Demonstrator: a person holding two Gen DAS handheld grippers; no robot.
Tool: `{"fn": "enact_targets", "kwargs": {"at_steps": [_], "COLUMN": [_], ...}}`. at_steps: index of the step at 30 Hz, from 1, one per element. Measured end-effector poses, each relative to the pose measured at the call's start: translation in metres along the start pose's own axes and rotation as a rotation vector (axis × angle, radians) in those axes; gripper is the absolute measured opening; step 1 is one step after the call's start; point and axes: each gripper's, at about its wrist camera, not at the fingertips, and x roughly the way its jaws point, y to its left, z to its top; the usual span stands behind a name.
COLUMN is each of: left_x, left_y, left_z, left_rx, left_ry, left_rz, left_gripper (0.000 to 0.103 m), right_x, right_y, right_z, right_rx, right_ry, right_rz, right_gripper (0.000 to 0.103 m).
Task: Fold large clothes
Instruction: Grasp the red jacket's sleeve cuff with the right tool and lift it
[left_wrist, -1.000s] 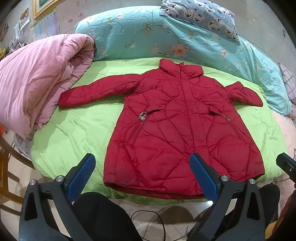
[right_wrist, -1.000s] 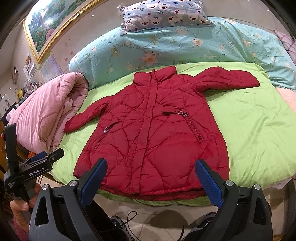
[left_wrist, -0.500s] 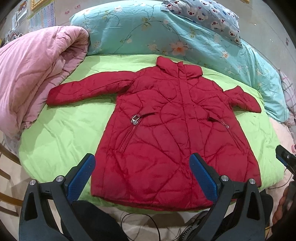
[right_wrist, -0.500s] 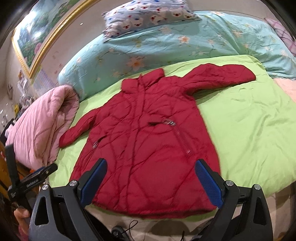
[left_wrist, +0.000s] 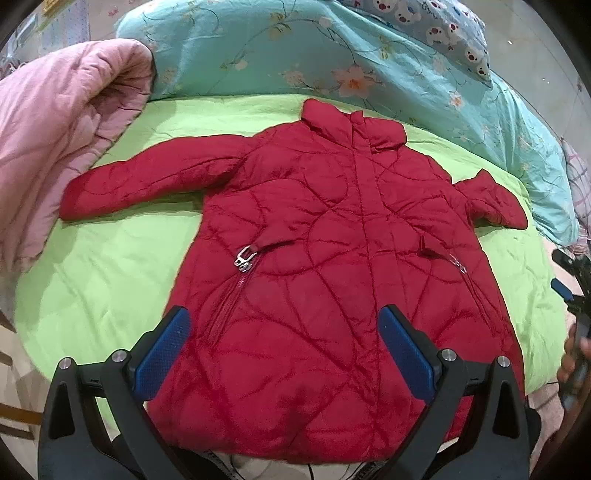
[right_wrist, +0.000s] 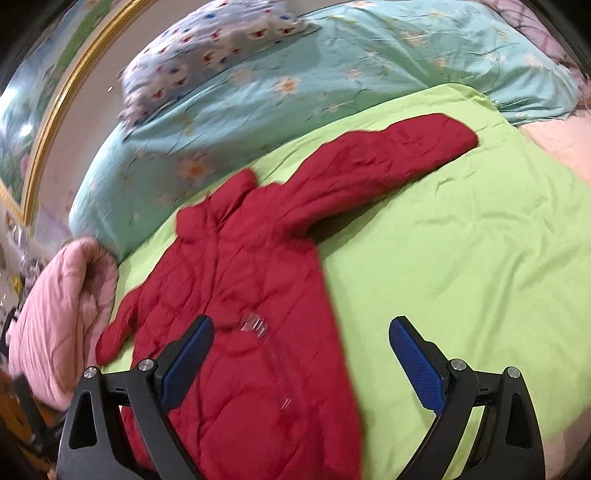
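A red quilted coat (left_wrist: 332, 266) lies flat, front up, on a green bed cover (left_wrist: 103, 266), both sleeves spread out. It also shows in the right wrist view (right_wrist: 243, 295), blurred. My left gripper (left_wrist: 284, 339) is open and empty, hovering over the coat's lower half. My right gripper (right_wrist: 299, 350) is open and empty, over the coat's right side edge and the green cover (right_wrist: 461, 258). The right sleeve (right_wrist: 388, 162) stretches out to the upper right.
A pink quilt (left_wrist: 55, 122) is heaped at the bed's left. A teal floral duvet (left_wrist: 332, 55) and a bear-print pillow (left_wrist: 443, 26) lie along the back. The other gripper and hand (left_wrist: 576, 314) show at the right edge.
Both grippers have moved forward and lower toward the coat. The right gripper has swung to the right, toward the coat's right edge and sleeve. Both stay open.
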Motion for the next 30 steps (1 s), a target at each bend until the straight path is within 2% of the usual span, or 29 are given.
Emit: {"fn": "enact_targets", "kwargs": {"at_steps": [3,7,11,17,20,26,30], "left_x": [0.012,0.022,0.034,0.050,0.057,0.073,0.084], "left_y": [-0.006,-0.014,-0.019,-0.028,-0.033,-0.038,-0.044], "left_z": [0.008,0.017,0.027,0.039,0.043,0.049,0.051], "left_rx": [0.019,0.037,0.040,0.030,0.030,0.028,0.036], "left_ry": [0.017,0.010,0.012,0.018,0.022,0.042,0.056], "left_rz": [-0.014,0.006,-0.013,-0.026,-0.027,-0.024,-0.021], "left_gripper": [0.102,0.102,0.102,0.102,0.102,0.102,0.102], "right_x": [0.019,0.052,0.078,0.120,0.136,0.168,0.179], "right_y": [-0.024,-0.063,-0.092,-0.131,-0.154,-0.211,-0.226], "right_z": [0.026,0.060,0.084,0.128,0.140,0.161,0.173], "right_rx": [0.033,0.092,0.172,0.237,0.301,0.422,0.434], "right_ry": [-0.029,-0.030,-0.016,-0.043,-0.052,-0.085,-0.133], "right_rz": [-0.050,-0.113,-0.125,-0.138,-0.151,-0.173,-0.159], "right_gripper": [0.096,0.094,0.083,0.078,0.077,0.068,0.064]}}
